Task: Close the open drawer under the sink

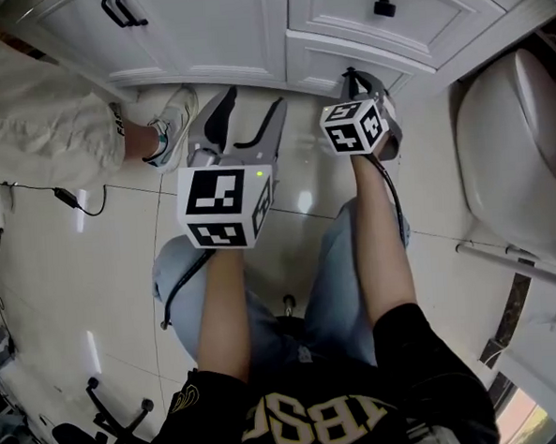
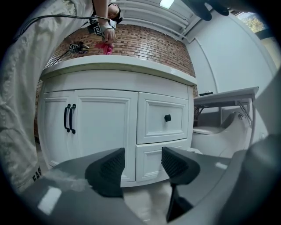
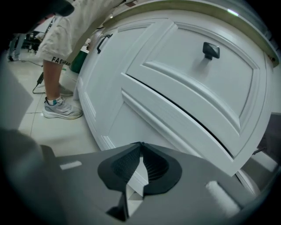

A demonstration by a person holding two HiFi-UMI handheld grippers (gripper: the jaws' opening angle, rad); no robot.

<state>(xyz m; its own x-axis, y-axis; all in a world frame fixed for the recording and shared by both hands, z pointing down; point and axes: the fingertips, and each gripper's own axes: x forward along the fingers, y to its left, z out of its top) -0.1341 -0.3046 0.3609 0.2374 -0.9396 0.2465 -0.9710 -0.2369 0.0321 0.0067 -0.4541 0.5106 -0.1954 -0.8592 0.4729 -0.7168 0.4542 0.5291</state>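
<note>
The white vanity cabinet (image 1: 201, 33) fills the top of the head view. Its lower drawer (image 1: 329, 58) stands out a little from the front, below the upper drawer with a black knob (image 1: 384, 8). My right gripper (image 1: 353, 77) is shut with nothing between its pads, its tip right at the lower drawer's front. In the right gripper view the shut gripper (image 3: 140, 151) points at that drawer (image 3: 175, 123), and a dark gap shows above it. My left gripper (image 1: 246, 124) hangs open and empty a short way back from the cabinet, and in its own view the left gripper (image 2: 142, 165) faces the lower drawer (image 2: 151, 158).
Another person stands at the left, one shoe (image 1: 171, 129) beside the cabinet base. A toilet (image 1: 518, 155) sits close on the right. The double doors with black handles (image 2: 69, 117) are shut. A cable (image 1: 70, 196) lies on the tiled floor at the left.
</note>
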